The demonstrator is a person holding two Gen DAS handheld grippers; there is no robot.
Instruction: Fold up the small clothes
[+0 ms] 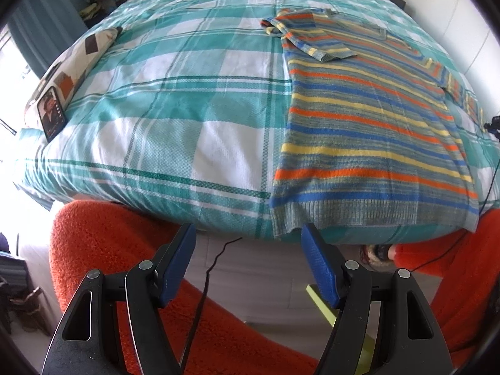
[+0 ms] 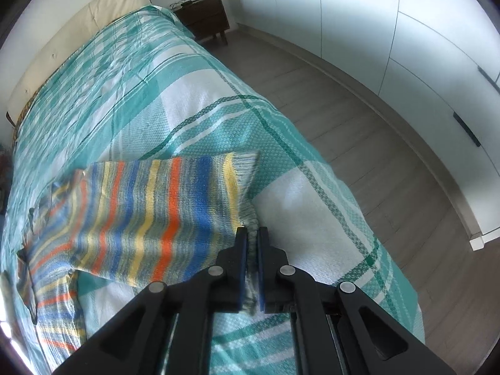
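Observation:
A striped knit sweater (image 1: 368, 118) in orange, blue, yellow and grey lies flat on the teal plaid bedspread (image 1: 175, 100), hem at the near bed edge, one sleeve (image 1: 312, 39) folded across its chest. My left gripper (image 1: 248, 234) is open and empty, just off the bed edge, left of the hem corner. My right gripper (image 2: 252, 232) is shut on the cuff of the other sleeve (image 2: 162, 206) and holds it lifted above the bedspread (image 2: 200, 100) near the bed's right side.
A phone (image 1: 51, 114) leans on a patterned pillow (image 1: 78, 59) at the bed's left edge. Orange fleece (image 1: 103, 250) and a black cable (image 1: 203, 287) are below the left gripper. A dark nightstand (image 2: 204, 17), wood floor (image 2: 359, 131) and white wardrobe doors (image 2: 406, 31) lie right of the bed.

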